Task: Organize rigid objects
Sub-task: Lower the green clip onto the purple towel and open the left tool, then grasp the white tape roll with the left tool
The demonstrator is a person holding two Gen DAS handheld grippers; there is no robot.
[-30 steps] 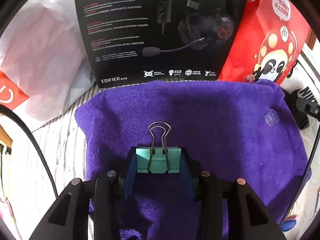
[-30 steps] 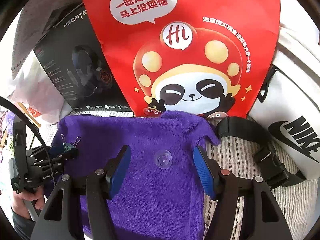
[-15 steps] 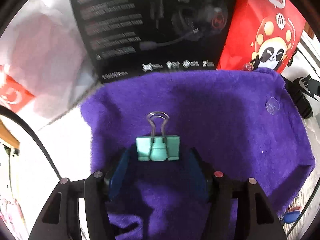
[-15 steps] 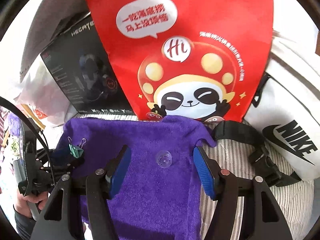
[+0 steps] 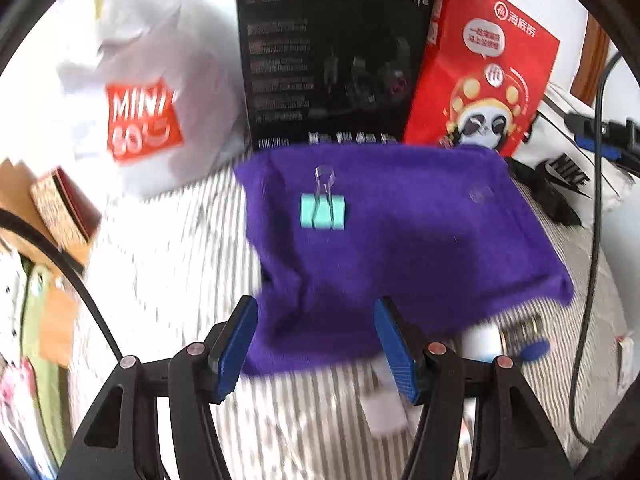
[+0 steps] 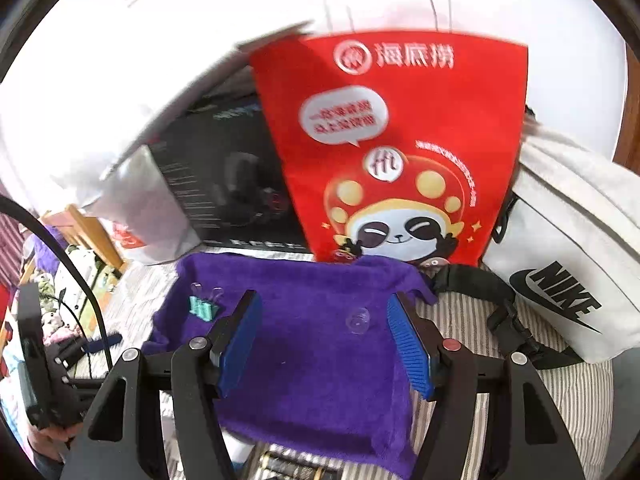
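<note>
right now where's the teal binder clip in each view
Left wrist: teal binder clip lies left of centre on the purple towel, ahead of the open jaws.
Right wrist: clip sits at the towel's far left.
Shared landmark: red panda bag standing behind the towel.

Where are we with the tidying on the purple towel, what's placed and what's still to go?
Done, by the look of it: the teal binder clip lies free on the purple towel, well clear of the open, empty left tongs. In hand: nothing; the right tongs are open too, with the clear suction cup lying on the towel just ahead of them. Left: small items blurred at the towel's near edge, off it.
</note>
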